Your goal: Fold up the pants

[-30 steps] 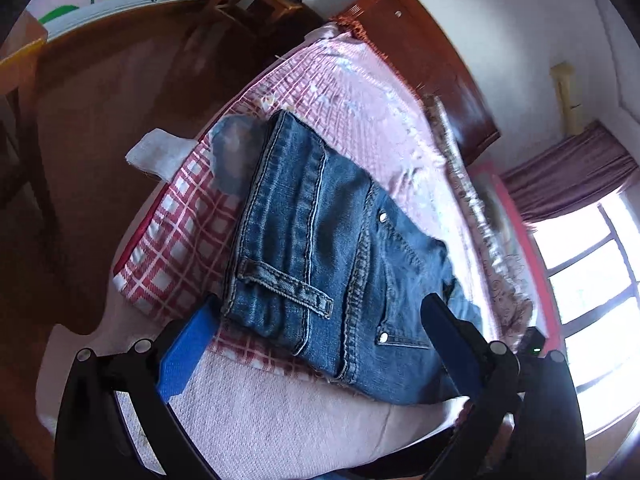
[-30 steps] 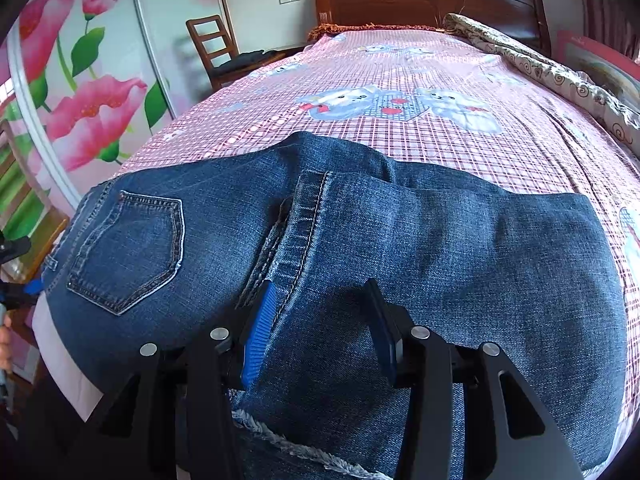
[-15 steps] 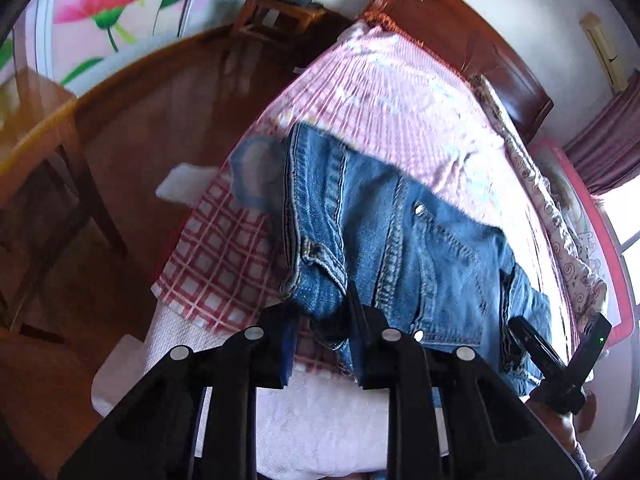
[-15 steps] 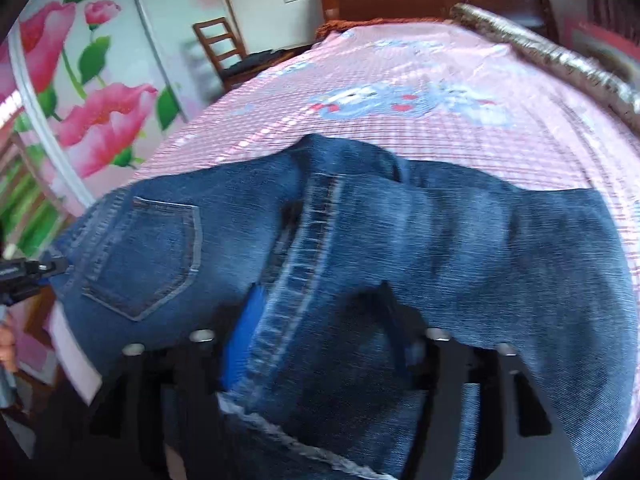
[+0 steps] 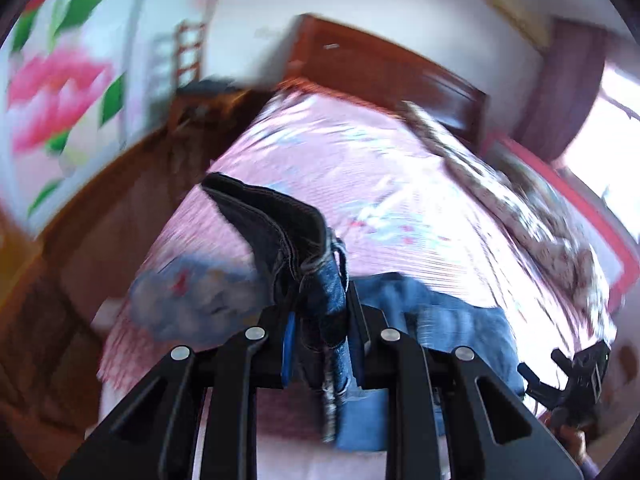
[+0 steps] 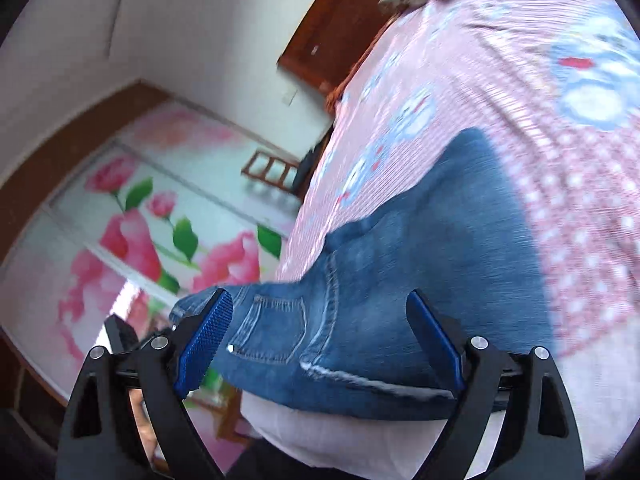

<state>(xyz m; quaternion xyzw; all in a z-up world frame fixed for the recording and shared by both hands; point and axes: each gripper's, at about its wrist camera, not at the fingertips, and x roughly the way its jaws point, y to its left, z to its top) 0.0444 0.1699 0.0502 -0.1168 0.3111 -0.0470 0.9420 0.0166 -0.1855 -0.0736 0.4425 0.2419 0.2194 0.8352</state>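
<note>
Left tool lifts waistband; right tool released.

Since 0.5 s ago, the left tool (image 5: 318, 344), clenched on the waistband of the blue denim pants (image 5: 304, 256), has raised that edge off the pink checked bed cover (image 5: 360, 168), so the dark inner side faces up. The right tool (image 6: 320, 344) has let go; its blue pads (image 6: 208, 332) stand wide apart over the near hem. The rest of the pants lies flat at the bed's near edge. Both views motion-blurred.
</note>
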